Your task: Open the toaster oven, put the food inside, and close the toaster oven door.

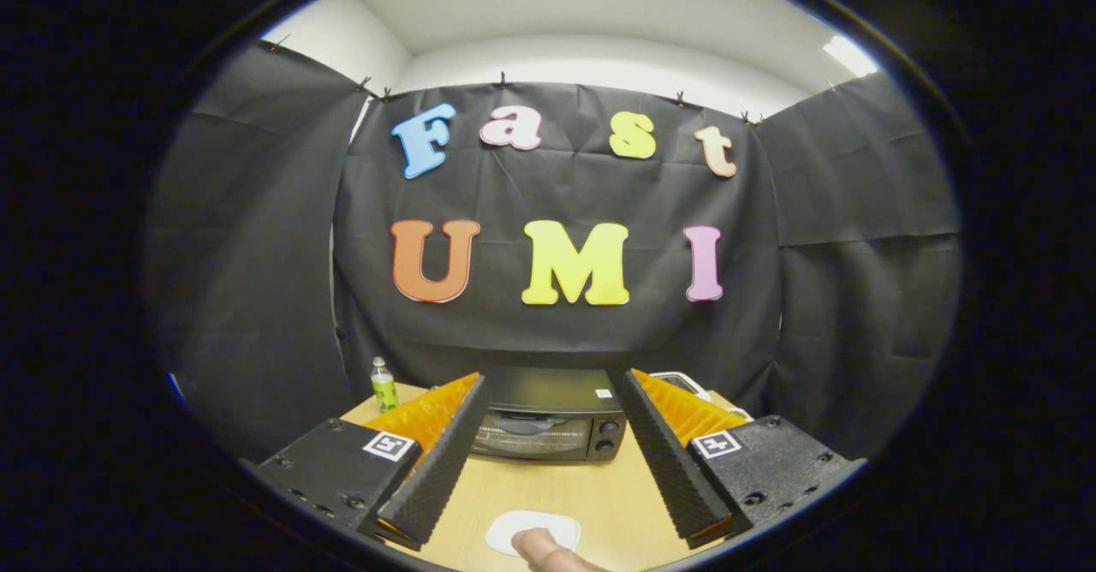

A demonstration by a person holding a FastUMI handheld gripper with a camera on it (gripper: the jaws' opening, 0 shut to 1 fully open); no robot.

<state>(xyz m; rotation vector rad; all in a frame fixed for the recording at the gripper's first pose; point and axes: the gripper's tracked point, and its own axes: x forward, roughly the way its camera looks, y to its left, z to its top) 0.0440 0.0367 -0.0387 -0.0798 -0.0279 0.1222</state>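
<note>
- Black toaster oven (548, 422) stands at the far side of the table (599, 495), beyond my tongs (548, 456), door shut against its front.
- Tongs spread wide, gripping nothing.
- Food (548, 551), a tan piece on a white plate (514, 527), lies near, between the fingers.
- My judgement: food outside with the door shut, so the door comes down at its top handle.
- A green-labelled bottle (383, 384) stands left of the oven, clear of the path.
</note>
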